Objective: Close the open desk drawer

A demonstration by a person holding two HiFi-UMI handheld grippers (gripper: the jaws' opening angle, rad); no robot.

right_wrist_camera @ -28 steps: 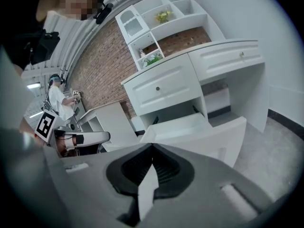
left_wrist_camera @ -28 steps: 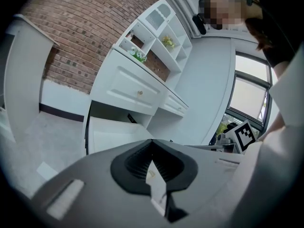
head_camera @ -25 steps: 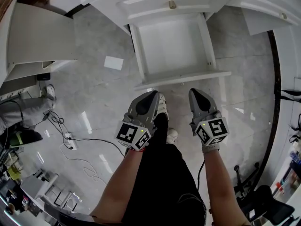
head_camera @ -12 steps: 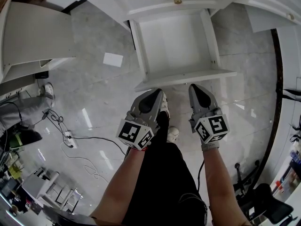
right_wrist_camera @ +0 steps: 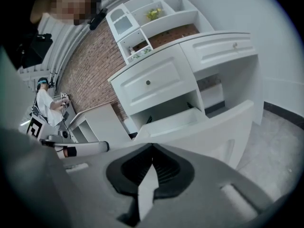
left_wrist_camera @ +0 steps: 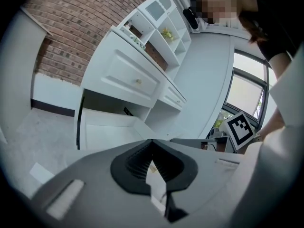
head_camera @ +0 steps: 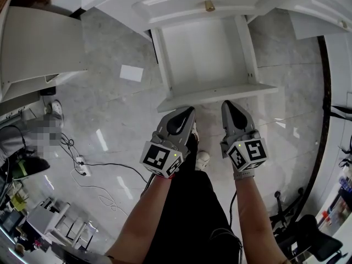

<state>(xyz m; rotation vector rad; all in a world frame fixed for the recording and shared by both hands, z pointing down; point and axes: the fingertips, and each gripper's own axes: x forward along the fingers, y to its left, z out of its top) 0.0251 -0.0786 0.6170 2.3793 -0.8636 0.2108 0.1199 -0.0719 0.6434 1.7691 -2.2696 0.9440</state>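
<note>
The white desk's lower drawer (head_camera: 206, 51) stands pulled far out over the floor, and nothing shows inside it. Its front panel (head_camera: 217, 94) faces me. Above it is a closed drawer with a brass knob (head_camera: 209, 5). My left gripper (head_camera: 188, 111) and right gripper (head_camera: 227, 104) are both shut and hold nothing. They point at the panel's lower edge from just in front of it; whether they touch it is not clear. The left gripper view shows the left gripper (left_wrist_camera: 152, 144) with the drawer (left_wrist_camera: 109, 132) beyond it. In the right gripper view the panel (right_wrist_camera: 209, 122) lies just past the right gripper (right_wrist_camera: 152, 148).
A white cabinet panel (head_camera: 44, 43) stands at the left and a sheet of paper (head_camera: 132, 73) lies on the marble floor. Cables and a power strip (head_camera: 82, 164) trail at lower left. A dark baseboard (head_camera: 322, 120) curves along the right. My shoe (head_camera: 202, 158) is below the grippers.
Both grippers have edged a little closer to the drawer's front panel. The drawer looks as far out as before.
</note>
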